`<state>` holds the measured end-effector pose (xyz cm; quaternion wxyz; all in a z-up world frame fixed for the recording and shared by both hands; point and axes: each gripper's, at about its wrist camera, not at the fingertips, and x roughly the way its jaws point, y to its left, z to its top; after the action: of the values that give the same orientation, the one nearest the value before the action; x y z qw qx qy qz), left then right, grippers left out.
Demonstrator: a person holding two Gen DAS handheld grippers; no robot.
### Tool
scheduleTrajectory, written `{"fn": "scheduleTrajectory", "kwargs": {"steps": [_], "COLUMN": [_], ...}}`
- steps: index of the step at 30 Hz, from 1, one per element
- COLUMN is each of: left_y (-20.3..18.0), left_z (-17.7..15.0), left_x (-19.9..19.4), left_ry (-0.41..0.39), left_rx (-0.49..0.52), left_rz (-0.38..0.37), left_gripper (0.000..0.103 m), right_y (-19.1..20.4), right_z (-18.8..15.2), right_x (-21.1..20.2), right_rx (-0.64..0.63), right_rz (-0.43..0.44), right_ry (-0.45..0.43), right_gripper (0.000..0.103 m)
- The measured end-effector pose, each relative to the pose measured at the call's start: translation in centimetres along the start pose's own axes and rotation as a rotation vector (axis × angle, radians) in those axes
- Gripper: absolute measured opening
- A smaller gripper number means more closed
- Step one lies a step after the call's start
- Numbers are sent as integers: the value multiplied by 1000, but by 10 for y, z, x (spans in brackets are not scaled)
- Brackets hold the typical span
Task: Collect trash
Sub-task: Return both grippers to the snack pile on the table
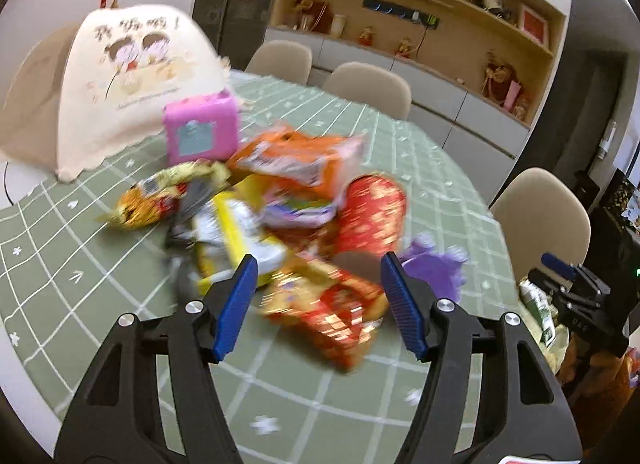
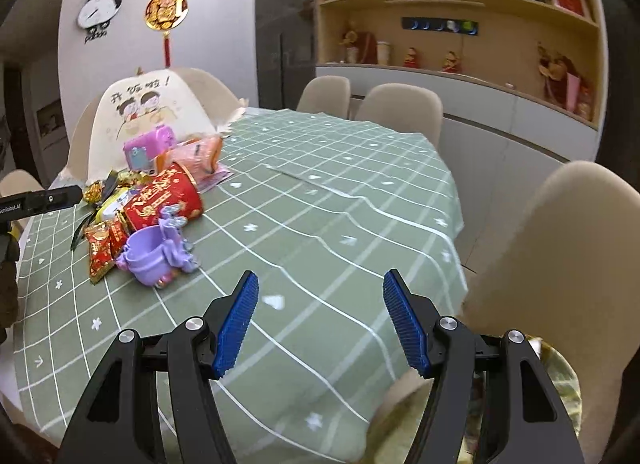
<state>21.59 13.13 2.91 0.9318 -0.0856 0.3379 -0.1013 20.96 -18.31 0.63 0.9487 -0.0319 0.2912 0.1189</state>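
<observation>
Trash pile of crinkled snack wrappers (image 1: 280,224) sits uncollected on the green checked tablecloth (image 2: 320,224), so nearly all the task looks left. Left gripper (image 1: 318,304) jaws wide, nothing held; a red-gold foil wrapper (image 1: 332,316) shows between them, just beyond the tips. Right gripper (image 2: 320,316) jaws wide and empty; pile lies well ahead, left of its left jaw

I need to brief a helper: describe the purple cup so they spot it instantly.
On the green checked tablecloth, find the pile of snack wrappers beside the cream dome-shaped food cover. At the pile's near edge lies the lilac plastic cup, tipped over: the only solid-purple item among red and orange packets.
</observation>
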Motion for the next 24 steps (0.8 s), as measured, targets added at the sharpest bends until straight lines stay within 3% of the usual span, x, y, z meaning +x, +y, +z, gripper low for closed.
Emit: {"fn": "scheduleTrajectory", "kwargs": {"steps": [6, 10, 14, 16, 19, 20, 21, 22, 24], "left_y": [17, 12, 9, 9, 7, 8, 9, 10, 13], "left_z": [-11, -15, -17, -16, -16, -16, -16, -16, -17], "left_x": [16, 25, 41, 48, 50, 49, 49, 49, 45], "left_ry": [118, 173, 223, 225, 216, 213, 208, 208, 193], "left_rx": [-14, -46, -74, -83, -69, -70, -75, -77, -90], "left_rz": [-77, -110, -57, 0, 16, 15, 13, 7, -14], "left_gripper": [60, 60, 60, 60, 60, 56, 40, 33, 27], "right_y": [32, 40, 47, 47, 47, 48, 48, 50, 55], "right_z": [8, 9, 10, 9, 10, 11, 12, 13, 18], "right_x": [25, 36, 39, 39, 39, 40, 40, 41, 40], "right_rx": [-60, -47, -42, -35, -18, -14, -9, -4, -2], "right_rz": [-38, -7, -21, -6, 31, 38, 43, 49, 53], "right_ry": [55, 88, 97, 99, 119, 126, 130, 132, 121], "right_gripper": [61, 61, 61, 61, 61, 62, 61, 61, 62]}}
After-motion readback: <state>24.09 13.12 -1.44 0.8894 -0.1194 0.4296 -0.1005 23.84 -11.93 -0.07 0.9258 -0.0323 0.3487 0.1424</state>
